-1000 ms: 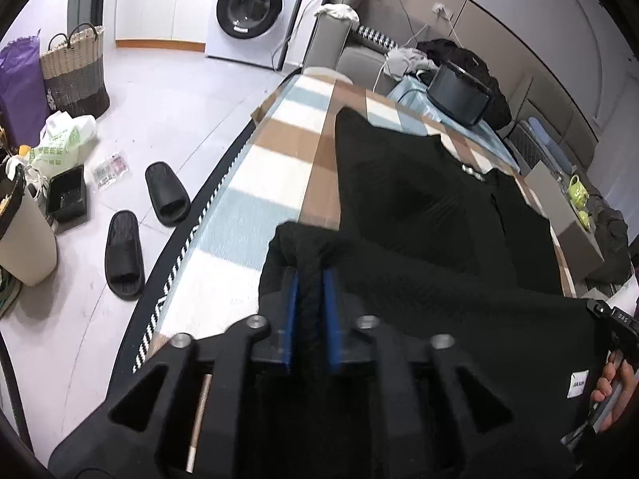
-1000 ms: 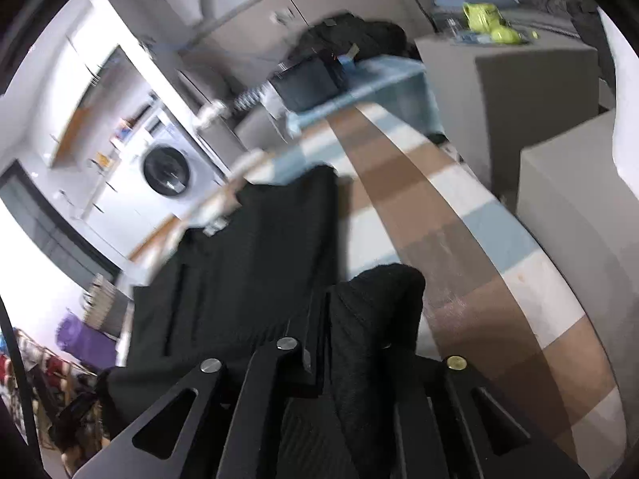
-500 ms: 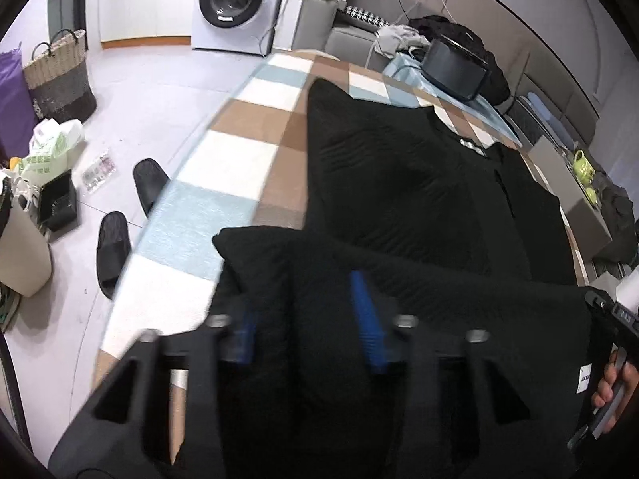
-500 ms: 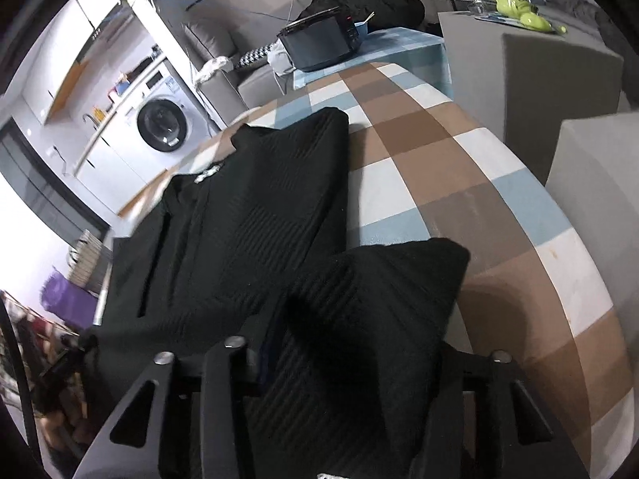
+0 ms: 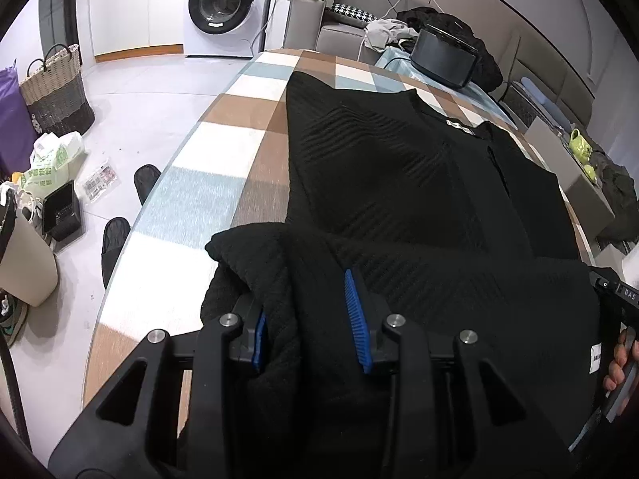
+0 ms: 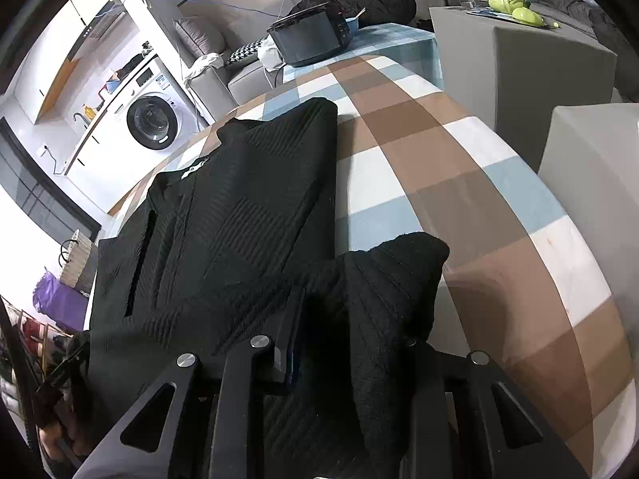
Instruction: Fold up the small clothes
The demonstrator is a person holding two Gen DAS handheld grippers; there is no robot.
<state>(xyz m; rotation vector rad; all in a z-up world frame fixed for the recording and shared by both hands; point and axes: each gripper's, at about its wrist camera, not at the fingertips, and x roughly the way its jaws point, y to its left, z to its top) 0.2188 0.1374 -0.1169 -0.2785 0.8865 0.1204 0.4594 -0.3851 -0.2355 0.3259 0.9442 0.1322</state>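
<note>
Both claws sit at the near hem of a black knit sweater (image 5: 399, 183) spread over the checked bench (image 5: 223, 147). On the left claw (image 5: 307, 319), the blue pads (image 5: 356, 319) stand apart, having opened and then eased inward, with a bunched corner of the sweater lying loosely between them. For the right claw (image 6: 351, 343), the other hem corner drapes over and between the fingers; its jaws have just been closing after a brief opening, yet whether they press the cloth cannot be told. From the hem, the sweater runs away up the bench, collar at the far end, toward a dark appliance (image 6: 311, 40).
</note>
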